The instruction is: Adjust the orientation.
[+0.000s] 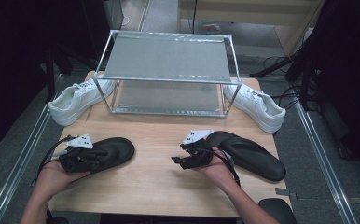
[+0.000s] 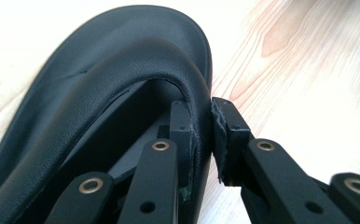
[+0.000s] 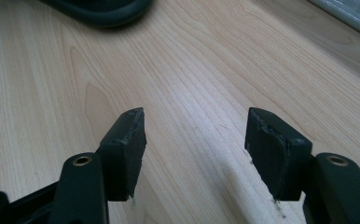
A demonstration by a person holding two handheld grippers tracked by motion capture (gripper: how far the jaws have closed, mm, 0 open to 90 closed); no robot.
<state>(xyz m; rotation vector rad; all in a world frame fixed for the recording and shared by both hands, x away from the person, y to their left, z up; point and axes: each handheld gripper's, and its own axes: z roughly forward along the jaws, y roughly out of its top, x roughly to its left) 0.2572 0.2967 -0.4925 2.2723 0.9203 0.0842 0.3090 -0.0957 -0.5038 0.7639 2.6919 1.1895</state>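
Black strap of the left sandal [image 2: 122, 70] sits pinched in our left gripper [image 2: 201, 135]; our right gripper [image 3: 194, 149] hangs spread, seemingly just above the table [image 3: 206, 60].

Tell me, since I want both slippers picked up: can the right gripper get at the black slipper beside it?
Probably yes. The right gripper has its jaws open over bare table, and the black slipper lies just beside that hand, nothing between them.

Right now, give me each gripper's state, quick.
Left gripper: shut on the strap of the left black slipper.
Right gripper: open, holding nothing, above the table.
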